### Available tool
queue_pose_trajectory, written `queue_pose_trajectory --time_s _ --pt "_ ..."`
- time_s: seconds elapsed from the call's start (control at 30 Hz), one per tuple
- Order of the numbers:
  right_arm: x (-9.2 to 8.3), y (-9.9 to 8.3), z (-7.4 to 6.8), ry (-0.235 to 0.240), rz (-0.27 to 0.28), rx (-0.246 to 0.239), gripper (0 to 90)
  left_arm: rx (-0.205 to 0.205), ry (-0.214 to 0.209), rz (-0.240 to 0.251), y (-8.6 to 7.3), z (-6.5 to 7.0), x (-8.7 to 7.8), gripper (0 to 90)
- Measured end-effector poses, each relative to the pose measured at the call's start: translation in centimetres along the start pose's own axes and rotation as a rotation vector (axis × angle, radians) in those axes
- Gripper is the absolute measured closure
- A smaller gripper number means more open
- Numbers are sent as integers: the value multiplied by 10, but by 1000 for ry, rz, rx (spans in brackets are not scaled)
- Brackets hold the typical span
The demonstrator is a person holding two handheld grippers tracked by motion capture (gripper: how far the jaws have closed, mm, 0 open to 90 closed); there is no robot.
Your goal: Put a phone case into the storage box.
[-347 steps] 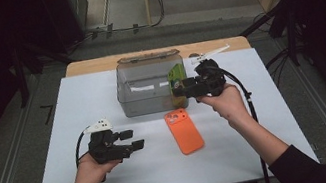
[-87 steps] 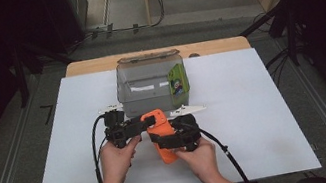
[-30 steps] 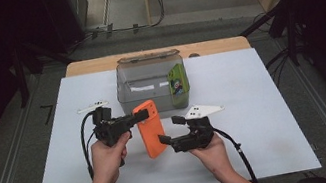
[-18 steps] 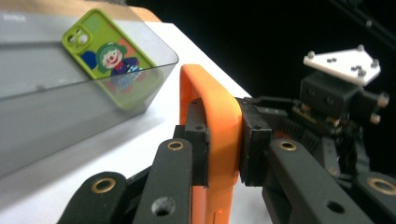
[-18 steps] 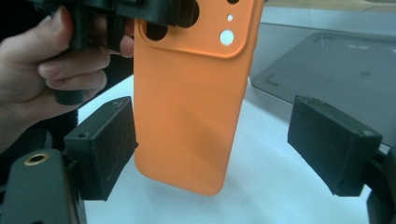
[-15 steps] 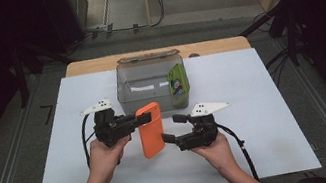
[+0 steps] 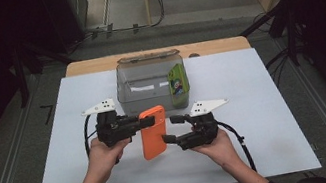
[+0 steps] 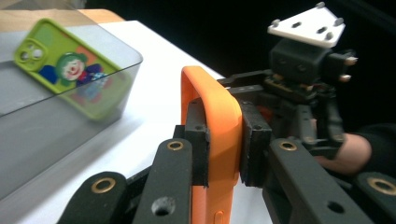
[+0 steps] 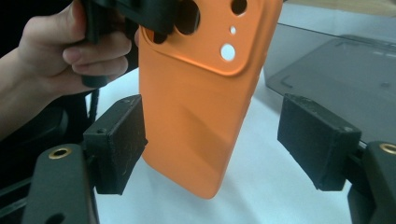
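Note:
An orange phone case (image 7: 153, 133) hangs upright above the white table cover. My left gripper (image 7: 148, 121) is shut on its top edge, and in the left gripper view the pads (image 8: 252, 140) pinch the orange rim (image 8: 215, 140). My right gripper (image 7: 170, 129) faces it from the right. Its jaws have just been closing and still stand open. The case's lower half (image 9: 201, 107) sits between them, close to the left pad (image 9: 116, 140) and well apart from the right pad (image 9: 317, 140).
A clear plastic bin (image 7: 149, 81) stands just behind the hands, with a green clown phone case (image 7: 178, 84) leaning inside its right wall. The white table cover (image 7: 265, 104) spreads to both sides. Cables trail from both grippers toward the near edge.
The left gripper has turned the orange case more upright. The right gripper has edged in toward it, and its jaws have narrowed around the case's lower half.

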State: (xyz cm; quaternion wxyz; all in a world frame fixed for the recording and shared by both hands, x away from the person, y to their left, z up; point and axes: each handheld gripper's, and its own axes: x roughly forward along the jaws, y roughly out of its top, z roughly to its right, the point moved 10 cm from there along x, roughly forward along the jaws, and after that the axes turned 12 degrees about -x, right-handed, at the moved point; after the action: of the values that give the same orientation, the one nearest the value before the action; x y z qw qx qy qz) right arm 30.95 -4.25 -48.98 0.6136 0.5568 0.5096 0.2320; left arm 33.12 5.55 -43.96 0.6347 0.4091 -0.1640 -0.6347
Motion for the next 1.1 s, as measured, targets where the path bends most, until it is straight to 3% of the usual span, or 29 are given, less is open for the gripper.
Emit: queue_pose_trajectory --time_s 0.13,0.3,0.4,0.7,0.87,1.1 --pt "1 -1 1 30 -16 -23 220 35 -20 -21 -1 3 1 780" --pt "1 -2 2 64 -12 -18 224 42 -48 -22 -1 5 0 780" --pt "0 1 0 83 17 -23 226 24 -72 -4 1 6 0 779" --pt "3 7 0 125 111 18 255 28 -109 20 2 10 -2 779" --pt "6 6 -2 166 143 35 265 29 -117 30 2 11 -2 779" --pt "8 9 -2 186 188 52 312 36 -115 31 1 11 -2 779"
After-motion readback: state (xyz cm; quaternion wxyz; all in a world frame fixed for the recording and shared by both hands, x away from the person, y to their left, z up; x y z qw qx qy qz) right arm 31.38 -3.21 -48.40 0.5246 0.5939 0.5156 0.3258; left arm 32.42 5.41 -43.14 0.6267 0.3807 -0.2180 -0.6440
